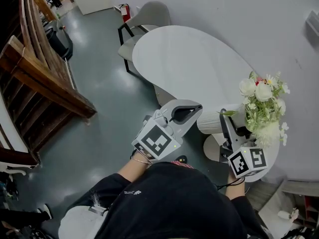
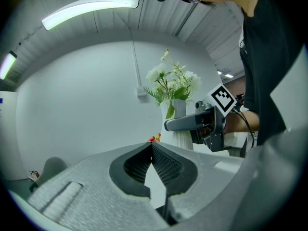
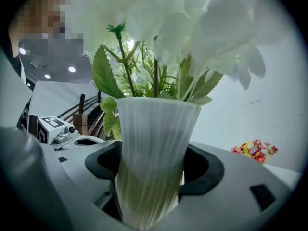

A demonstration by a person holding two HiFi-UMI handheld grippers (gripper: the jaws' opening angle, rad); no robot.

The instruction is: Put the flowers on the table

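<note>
R gripper [image 3: 151,178] clamped on white vase [image 3: 156,143] w/ flowers [image 1: 263,106] | vase at near-right end of table [image 1: 189,63], resting or not: can't tell | L gripper [image 2: 152,149] jaws together, empty, left of vase

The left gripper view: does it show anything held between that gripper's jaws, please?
No, the left gripper has its jaws closed tip to tip, with nothing caught between them.

Office-like studio: grey painted floor [image 1: 99,88], white oval table [image 1: 189,63] ahead of the left gripper [image 1: 198,108], chair [image 1: 149,14] beyond, fire extinguisher [image 1: 125,11], strip light [image 2: 91,8].
</note>
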